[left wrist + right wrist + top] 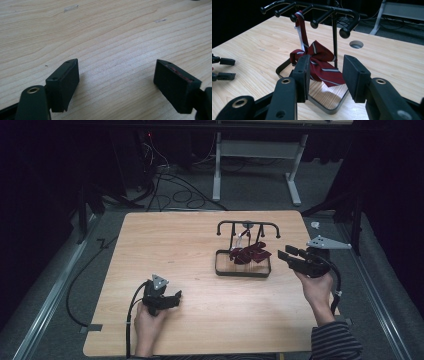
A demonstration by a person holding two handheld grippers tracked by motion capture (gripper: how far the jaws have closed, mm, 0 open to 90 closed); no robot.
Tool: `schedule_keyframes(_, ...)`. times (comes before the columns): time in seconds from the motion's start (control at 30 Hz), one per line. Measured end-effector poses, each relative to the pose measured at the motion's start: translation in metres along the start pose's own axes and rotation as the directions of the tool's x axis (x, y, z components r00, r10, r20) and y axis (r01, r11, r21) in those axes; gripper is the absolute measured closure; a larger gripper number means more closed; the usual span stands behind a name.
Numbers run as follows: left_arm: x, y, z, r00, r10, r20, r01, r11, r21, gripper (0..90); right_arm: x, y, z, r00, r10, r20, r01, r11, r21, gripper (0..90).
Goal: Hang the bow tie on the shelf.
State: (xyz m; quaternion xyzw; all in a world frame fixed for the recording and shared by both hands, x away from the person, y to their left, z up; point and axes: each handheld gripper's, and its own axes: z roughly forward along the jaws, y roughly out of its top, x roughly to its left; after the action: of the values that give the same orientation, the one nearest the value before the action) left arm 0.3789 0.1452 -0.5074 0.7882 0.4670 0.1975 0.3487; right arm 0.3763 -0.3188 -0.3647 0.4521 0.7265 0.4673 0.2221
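Two tools, left tool (176,296) spread, right tool (287,255) spread, one striped tie (322,66), one rack (312,11)

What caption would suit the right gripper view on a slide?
Open right gripper facing a dark red striped tie hung on a black metal peg rack standing on the light wooden table.

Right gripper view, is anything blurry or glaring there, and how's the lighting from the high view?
Right gripper view: the near jaws look soft, the striped tie on the rack is sharper, no strong glare. High view: the table is lit, its surroundings fall dark.
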Motion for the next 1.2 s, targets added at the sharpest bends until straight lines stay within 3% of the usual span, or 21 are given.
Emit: schedule_keyframes(1.2,0.0,0.0,0.0,1.0,0.0,0.0,0.0,1.0,0.0,20.9,-0.01,-0.035,-0.022,0.9977,0.067,-0.003,-0.067,0.998,-0.005,59.1)
